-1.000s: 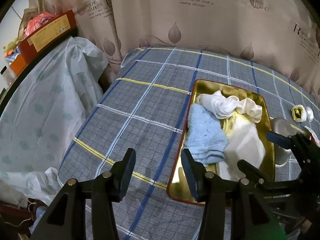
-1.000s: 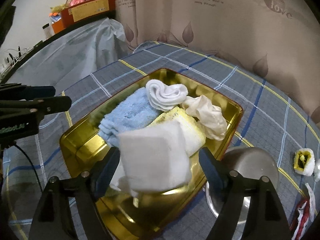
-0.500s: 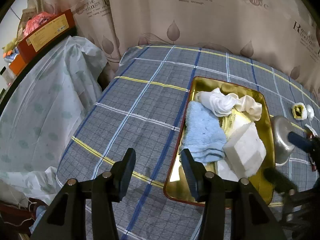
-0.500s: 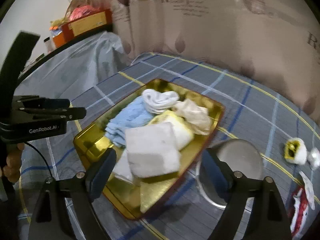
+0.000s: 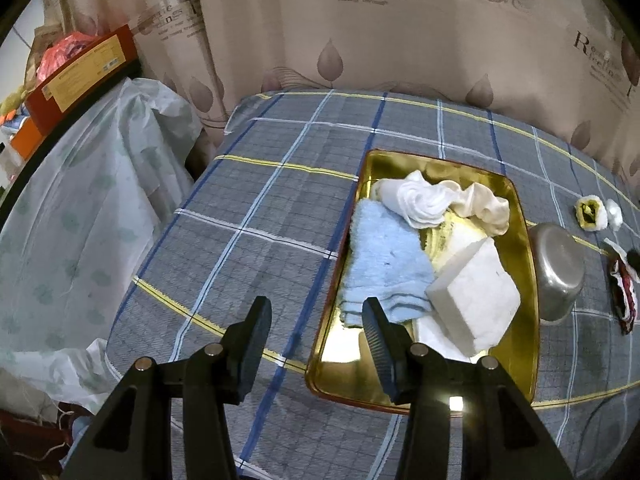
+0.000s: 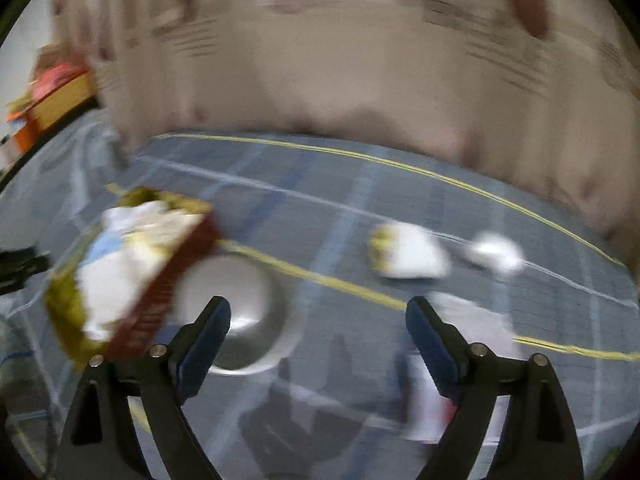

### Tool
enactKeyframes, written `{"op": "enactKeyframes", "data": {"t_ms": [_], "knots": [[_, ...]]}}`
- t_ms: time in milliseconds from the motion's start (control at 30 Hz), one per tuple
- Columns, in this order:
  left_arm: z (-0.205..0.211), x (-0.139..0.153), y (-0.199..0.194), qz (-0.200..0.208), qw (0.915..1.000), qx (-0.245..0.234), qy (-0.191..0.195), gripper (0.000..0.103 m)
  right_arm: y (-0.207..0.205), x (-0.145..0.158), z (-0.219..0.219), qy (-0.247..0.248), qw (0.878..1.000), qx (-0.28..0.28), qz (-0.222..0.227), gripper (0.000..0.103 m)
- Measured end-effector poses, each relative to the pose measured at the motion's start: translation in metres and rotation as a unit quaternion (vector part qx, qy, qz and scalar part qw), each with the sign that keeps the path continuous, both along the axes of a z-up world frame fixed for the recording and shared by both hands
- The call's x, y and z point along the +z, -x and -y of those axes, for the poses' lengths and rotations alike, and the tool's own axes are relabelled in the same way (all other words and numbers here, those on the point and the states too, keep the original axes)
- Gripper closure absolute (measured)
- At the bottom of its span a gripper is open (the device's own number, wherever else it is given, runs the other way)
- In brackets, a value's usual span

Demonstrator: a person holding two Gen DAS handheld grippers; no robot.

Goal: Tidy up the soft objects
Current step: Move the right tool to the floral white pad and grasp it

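Both grippers empty, the soft things piled in the tray.

The left gripper (image 5: pixel 316 316) hangs spread wide over the tray's (image 5: pixel 524 240) near left corner, nothing between its fingers. In the tray, near to far: white sponge (image 5: pixel 474 294) propped at a tilt, blue towel (image 5: pixel 382 264) on the left side, white sock (image 5: pixel 420 200) and cream cloth (image 5: pixel 486 204) at the far end. A bowl (image 5: pixel 558 270) sits just off the tray's right edge. The right gripper (image 6: pixel 318 322) is gaping too, its view badly blurred, with two white blobs (image 6: pixel 408 256) beyond on the table.

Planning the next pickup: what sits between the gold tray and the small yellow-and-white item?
The metal bowl, beside the gold tray, with the yellow-and-white item beyond; left wrist view.
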State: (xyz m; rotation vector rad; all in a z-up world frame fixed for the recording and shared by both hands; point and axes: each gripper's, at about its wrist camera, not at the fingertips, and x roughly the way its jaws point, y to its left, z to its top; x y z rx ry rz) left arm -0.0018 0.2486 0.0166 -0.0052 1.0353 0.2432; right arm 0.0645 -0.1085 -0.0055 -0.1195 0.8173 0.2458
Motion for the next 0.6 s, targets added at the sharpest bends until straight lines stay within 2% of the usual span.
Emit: {"op": "enactKeyframes", "data": {"t_ms": [133, 267, 367, 433, 600], "knots": [[0.002, -0.003, -0.001, -0.003, 0.9999, -0.005, 0.009, 0.055, -0.022, -0.004, 0.057, 0.024, 0.998, -0.061, -0.007, 0.014], [0.002, -0.004, -0.004, 0.0, 0.9999, 0.001, 0.013, 0.055, -0.043, -0.02, 0.104, 0.023, 0.994, -0.102, -0.044, 0.014], [0.006, -0.004, -0.005, -0.001, 0.9998, 0.001, 0.021, 0.055, -0.055, -0.036, 0.122, 0.009, 0.991, -0.111, -0.074, 0.014], [0.011, -0.004, -0.008, -0.007, 0.9999, -0.004, 0.011, 0.055, -0.061, -0.043, 0.13, -0.008, 0.99, -0.113, -0.089, 0.014], [0.026, 0.003, -0.016, -0.01, 0.9998, -0.016, 0.003, 0.055, -0.073, -0.057, 0.126, -0.03, 0.989, -0.098, -0.108, 0.014]]}}
